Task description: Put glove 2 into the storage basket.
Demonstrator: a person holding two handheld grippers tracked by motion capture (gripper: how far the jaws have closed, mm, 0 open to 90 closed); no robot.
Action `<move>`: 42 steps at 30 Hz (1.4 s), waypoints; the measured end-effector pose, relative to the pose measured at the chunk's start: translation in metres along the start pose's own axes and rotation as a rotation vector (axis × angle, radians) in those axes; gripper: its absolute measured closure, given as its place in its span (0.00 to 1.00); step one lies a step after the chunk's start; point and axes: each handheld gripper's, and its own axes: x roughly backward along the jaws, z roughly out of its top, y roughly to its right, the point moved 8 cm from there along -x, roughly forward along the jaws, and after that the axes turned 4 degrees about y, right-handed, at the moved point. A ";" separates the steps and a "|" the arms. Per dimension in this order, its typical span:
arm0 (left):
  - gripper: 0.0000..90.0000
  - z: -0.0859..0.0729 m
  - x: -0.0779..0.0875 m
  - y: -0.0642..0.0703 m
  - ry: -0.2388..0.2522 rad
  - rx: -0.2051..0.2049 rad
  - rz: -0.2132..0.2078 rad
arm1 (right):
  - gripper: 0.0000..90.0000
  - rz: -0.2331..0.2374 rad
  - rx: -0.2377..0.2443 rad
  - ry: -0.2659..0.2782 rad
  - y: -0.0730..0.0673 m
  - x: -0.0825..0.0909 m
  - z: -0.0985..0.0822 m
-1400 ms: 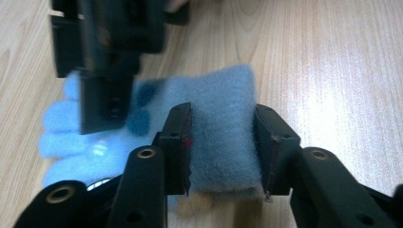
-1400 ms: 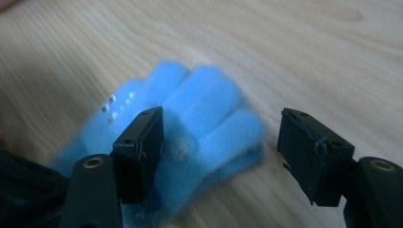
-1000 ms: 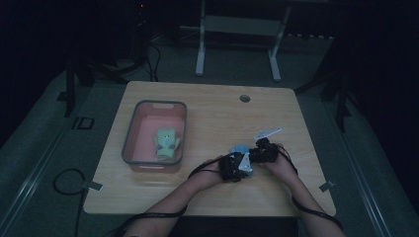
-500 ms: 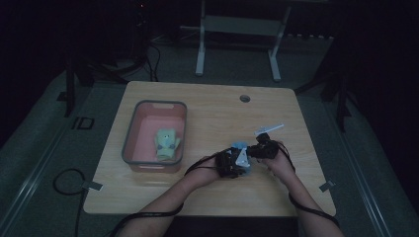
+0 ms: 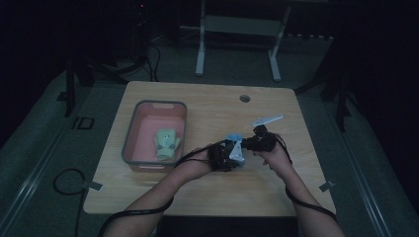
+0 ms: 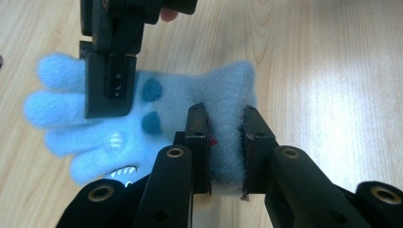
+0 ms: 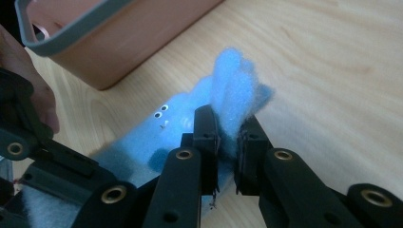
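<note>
You're working with two gloves: a fuzzy blue glove (image 6: 142,118) with dark spots, above the desk (image 5: 276,187), pinched at its cuff by your left gripper (image 6: 225,142) and at its fingers by your right gripper (image 7: 227,137), whose jaws have just been closing; a green glove (image 5: 166,142) is lying in the one bin (image 5: 129,143).

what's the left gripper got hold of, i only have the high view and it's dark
Observer: The left gripper is shut on the cuff of a blue glove.
Operator: and the right one
Observer: The right gripper is shut on the glove's finger end, fleece bunched between its fingers.
Operator: any markings on the glove
Observer: Dark blue spots and a toothy mouth print, like a monster face.
</note>
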 end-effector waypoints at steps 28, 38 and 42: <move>0.86 -0.015 0.063 -0.029 -0.028 0.015 0.089 | 0.91 0.023 0.086 0.029 -0.038 -0.020 0.071; 0.86 -0.033 0.085 -0.035 -0.041 0.037 0.117 | 0.91 0.049 0.122 0.025 -0.055 -0.038 0.089; 0.86 -0.041 0.092 -0.037 -0.052 0.044 0.126 | 0.91 0.061 0.127 0.022 -0.062 -0.047 0.095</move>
